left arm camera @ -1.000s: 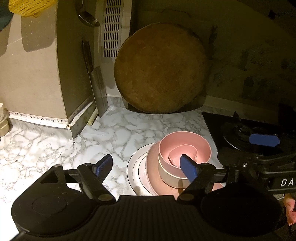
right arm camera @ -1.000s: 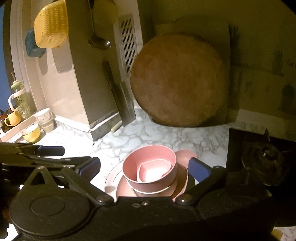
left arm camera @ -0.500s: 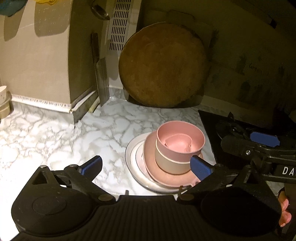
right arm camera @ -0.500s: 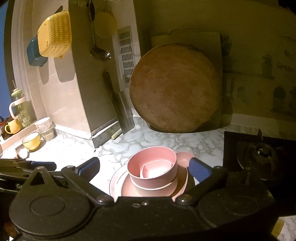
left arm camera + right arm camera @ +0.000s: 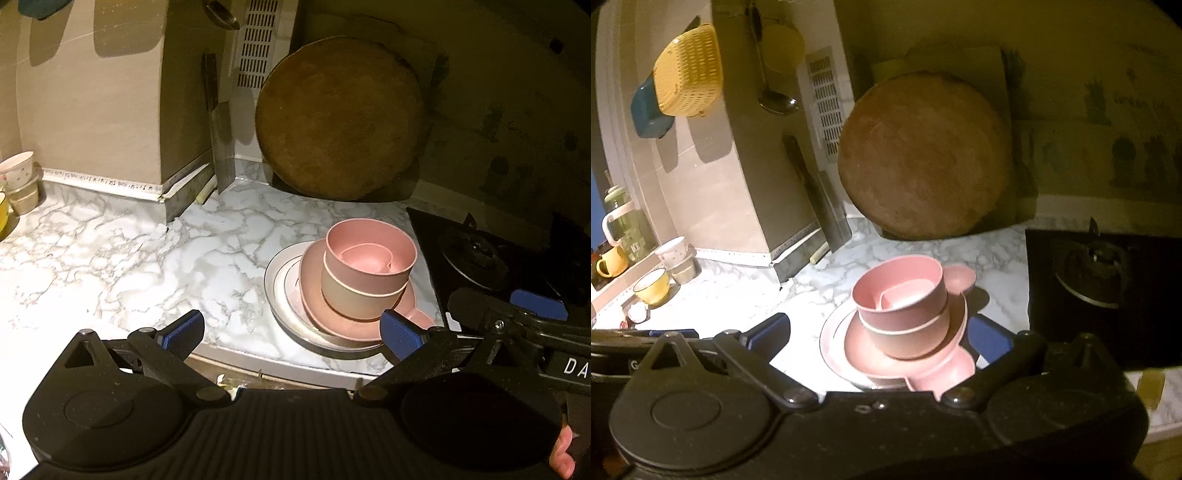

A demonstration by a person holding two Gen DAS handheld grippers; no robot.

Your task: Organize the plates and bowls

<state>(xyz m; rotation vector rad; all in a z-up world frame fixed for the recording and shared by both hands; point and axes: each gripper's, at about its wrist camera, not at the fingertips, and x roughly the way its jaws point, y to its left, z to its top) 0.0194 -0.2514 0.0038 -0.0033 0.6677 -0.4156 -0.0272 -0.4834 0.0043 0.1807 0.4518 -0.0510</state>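
- Both sets of jaws are seen wide open with nothing held. The left gripper has just been opening, and only bare counter is seen between its blue pads. The right gripper is spread wide too, with the stack of dishes seen just past its tips, not pinched.
- A marble counter is lit up bright under everything.
- A big round wooden board is leaned on the back wall.
- A black stove is set to the right of the dishes.
- A white plate is laid on the counter, at the bottom of the stack.
- A pink plate is laid on it.
- Two pink bowls are stacked on top, with a smaller pink dish tucked inside.
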